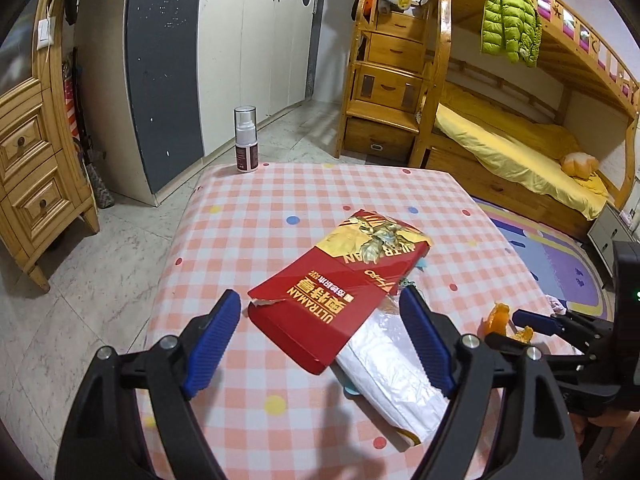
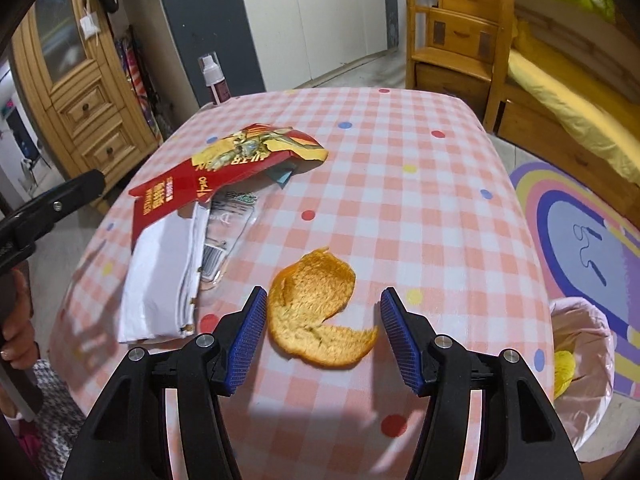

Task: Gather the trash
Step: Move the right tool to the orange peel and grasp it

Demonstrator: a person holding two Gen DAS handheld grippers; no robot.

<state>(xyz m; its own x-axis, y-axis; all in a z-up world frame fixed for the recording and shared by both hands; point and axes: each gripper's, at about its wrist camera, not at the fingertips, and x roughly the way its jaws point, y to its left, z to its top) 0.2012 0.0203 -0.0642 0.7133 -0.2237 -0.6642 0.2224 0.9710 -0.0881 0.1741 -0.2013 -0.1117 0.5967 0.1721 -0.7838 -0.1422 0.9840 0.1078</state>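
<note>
A torn red Ultraman box lies on the checked table, on top of a white plastic wrapper. My left gripper is open, its fingers on either side of the box's near end. An orange peel lies on the table between the fingers of my right gripper, which is open. The box and the white wrapper also show in the right wrist view, with a clear wrapper beside them. The peel and right gripper show at the right of the left wrist view.
A spray bottle stands at the table's far left corner. A bin lined with a pink bag sits on the floor at the table's right, with yellow trash inside. A wooden bunk bed, a wardrobe and a drawer cabinet surround the table.
</note>
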